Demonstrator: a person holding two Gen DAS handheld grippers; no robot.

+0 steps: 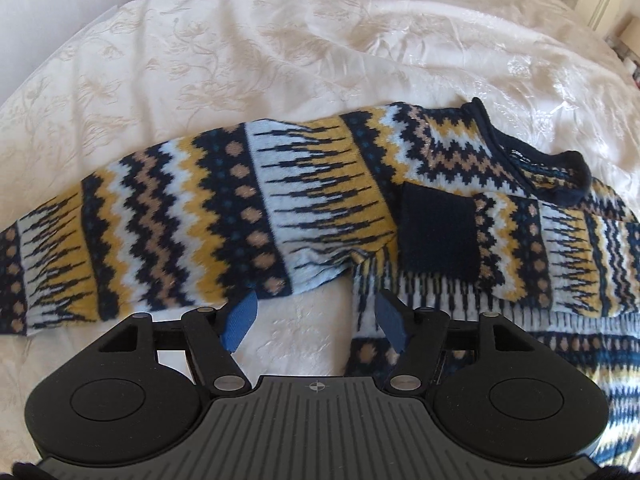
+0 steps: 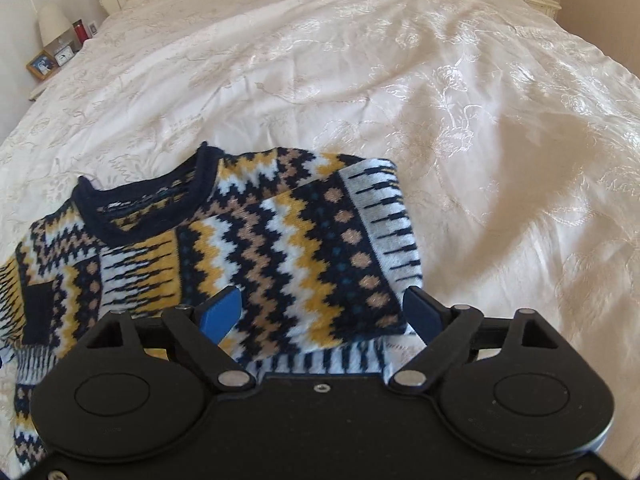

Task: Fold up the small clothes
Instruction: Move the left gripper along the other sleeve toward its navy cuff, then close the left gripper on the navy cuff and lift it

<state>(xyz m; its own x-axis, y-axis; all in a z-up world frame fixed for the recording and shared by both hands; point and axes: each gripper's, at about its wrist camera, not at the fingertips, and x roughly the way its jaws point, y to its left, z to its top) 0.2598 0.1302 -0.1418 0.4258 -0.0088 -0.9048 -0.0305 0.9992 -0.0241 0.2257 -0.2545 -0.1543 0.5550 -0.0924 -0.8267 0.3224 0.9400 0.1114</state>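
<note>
- A patterned knit sweater (image 2: 256, 248) in navy, mustard, tan and pale blue lies on a cream embroidered bedspread (image 2: 400, 80).
- The left wrist view alone shows one sleeve (image 1: 180, 216) stretched out flat toward the left, and the other sleeve's navy cuff (image 1: 440, 232) folded in over the body, below the neckline.
- The right wrist view alone shows the folded sleeve's bend at the shoulder (image 2: 384, 216), a lamp (image 2: 54, 24) and a framed photo (image 2: 42, 65) on a far bedside stand.
- The left gripper (image 1: 316, 320) has its blue fingers (image 1: 240, 324) wide apart, holding nothing, over bare bedspread under the sweater's armpit.
- The right gripper (image 2: 326, 314) is also spread wide and empty, its fingers straddling the folded sleeve.
- Open bedspread extends beyond the navy collar (image 2: 148, 208) and right of the sweater; the outstretched sleeve runs out of the picture's left edge.
</note>
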